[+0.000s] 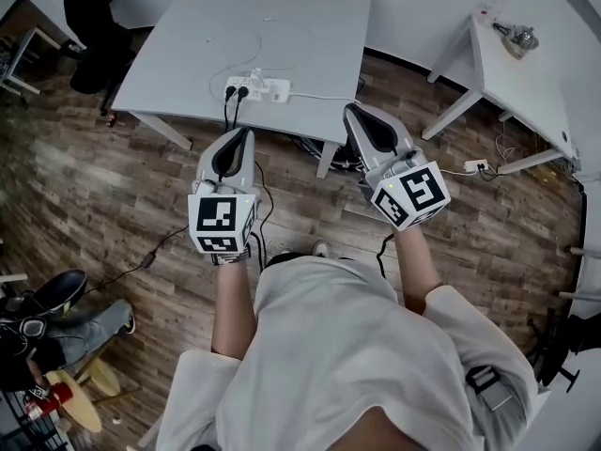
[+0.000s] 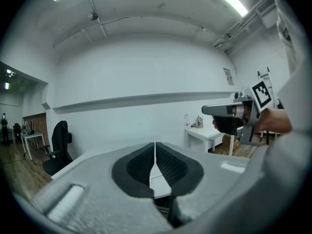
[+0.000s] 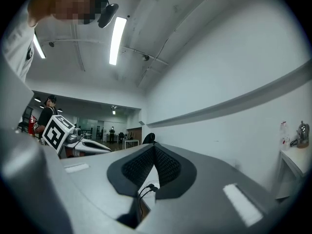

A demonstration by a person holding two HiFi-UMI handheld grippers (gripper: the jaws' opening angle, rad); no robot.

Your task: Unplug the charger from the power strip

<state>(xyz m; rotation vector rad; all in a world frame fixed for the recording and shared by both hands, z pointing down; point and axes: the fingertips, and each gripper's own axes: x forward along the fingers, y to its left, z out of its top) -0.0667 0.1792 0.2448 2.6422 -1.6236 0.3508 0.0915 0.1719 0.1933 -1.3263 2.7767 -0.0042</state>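
Wood-plank floor (image 1: pixel 113 186), then a flat matte grey table (image 1: pixel 282 26). Left gripper (image 1: pixel 246 132) and right gripper (image 1: pixel 349 109) hang just short of its edge, ribbed black pads pressed together, both empty. Slim white power strip (image 1: pixel 268 88) lies near the table's front edge, two black plugs (image 1: pixel 237 92) seated in its left end.

Your worktop (image 1: pixel 310 26) is pale grey; the power strip (image 1: pixel 266 88) is white with 2 black plugs (image 1: pixel 237 91). Left tongs (image 1: pixel 246 132) and right tongs (image 1: pixel 349 109) are grey with black pads (image 2: pixel 136 167) and black-and-white patterned cubes (image 1: pixel 222 222). The floor (image 1: pixel 94 186) is brown wood-grain planks.
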